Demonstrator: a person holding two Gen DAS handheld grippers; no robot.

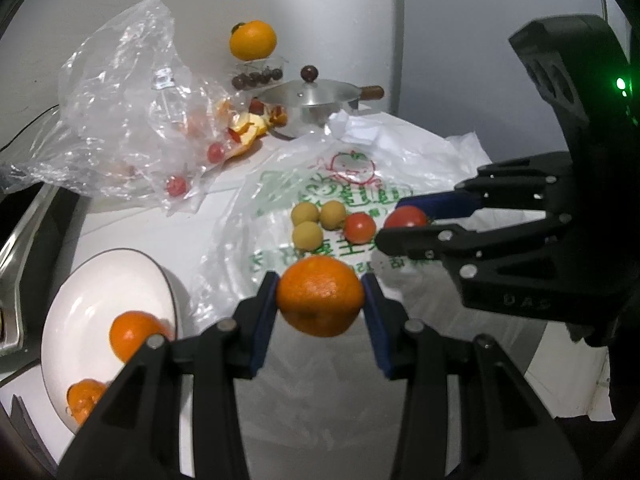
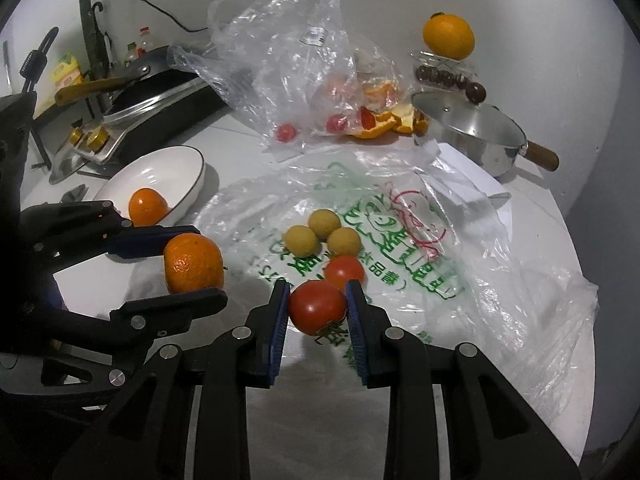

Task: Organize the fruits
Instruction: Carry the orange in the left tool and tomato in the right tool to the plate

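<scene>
Left gripper (image 1: 320, 300) pinches an orange (image 1: 320, 296) between its blue pads, lifted above the printed plastic bag (image 2: 400, 216). Right gripper (image 2: 318, 308) is clamped on a tomato (image 2: 317, 306); whether it rests on the bag is hard to tell. A second tomato (image 2: 345, 271) sits just behind it, partly covered, beside 3 small yellow fruits (image 2: 322, 232). The white bowl (image 1: 92, 280) holds 2 oranges (image 1: 134, 334), one half hidden by the gripper arm. Fruit inside the crumpled clear bag (image 1: 120, 112) is blurred through the plastic.
</scene>
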